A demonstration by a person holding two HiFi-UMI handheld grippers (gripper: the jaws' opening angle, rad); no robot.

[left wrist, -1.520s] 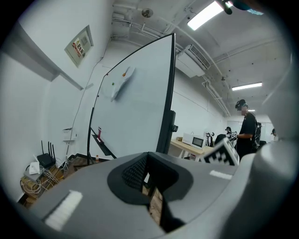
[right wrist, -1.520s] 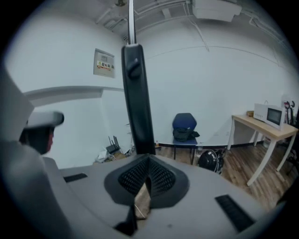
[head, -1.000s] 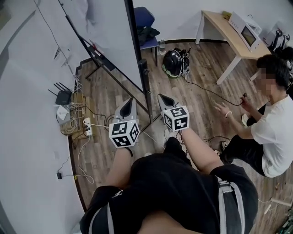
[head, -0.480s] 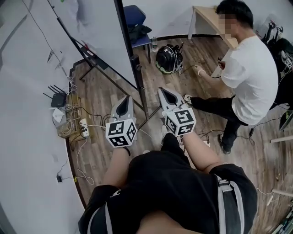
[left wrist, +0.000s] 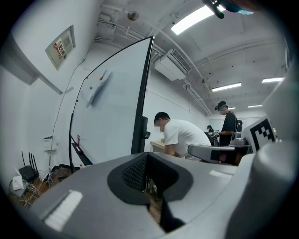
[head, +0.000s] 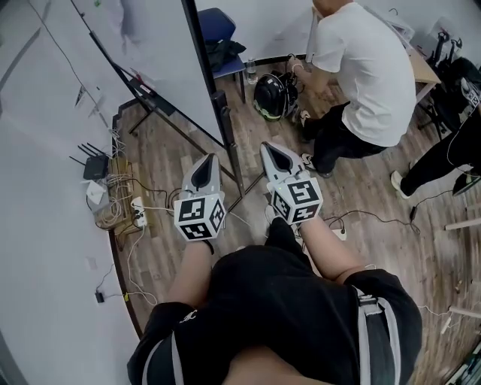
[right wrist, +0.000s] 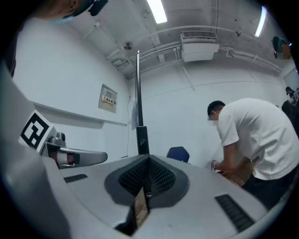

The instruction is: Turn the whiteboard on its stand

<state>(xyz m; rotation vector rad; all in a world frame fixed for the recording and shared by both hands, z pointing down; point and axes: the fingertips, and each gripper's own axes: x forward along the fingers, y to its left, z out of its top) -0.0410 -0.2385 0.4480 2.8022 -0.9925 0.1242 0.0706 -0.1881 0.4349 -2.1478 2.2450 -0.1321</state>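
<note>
The whiteboard [head: 143, 53] is a tall white panel in a black frame on a black stand [head: 154, 98], at the upper left of the head view. Its near edge post [head: 225, 131] runs down between my two grippers. My left gripper [head: 208, 164] is left of the post and my right gripper [head: 270, 152] is right of it. Both are shut and empty, and neither touches the frame. The left gripper view shows the board's face [left wrist: 107, 116] ahead. In the right gripper view the board stands edge-on as a thin post [right wrist: 138, 98].
A person in a white shirt [head: 368, 60] bends over a black helmet [head: 270, 94] beyond the board. A blue chair [head: 218, 22] stands behind it. Cables, a power strip [head: 139, 210] and a router [head: 96, 165] lie by the left wall. Another person's legs [head: 443, 158] show at right.
The person in the white shirt got up from the floor at right and moved to the helmet behind the board. My grippers have barely shifted.
</note>
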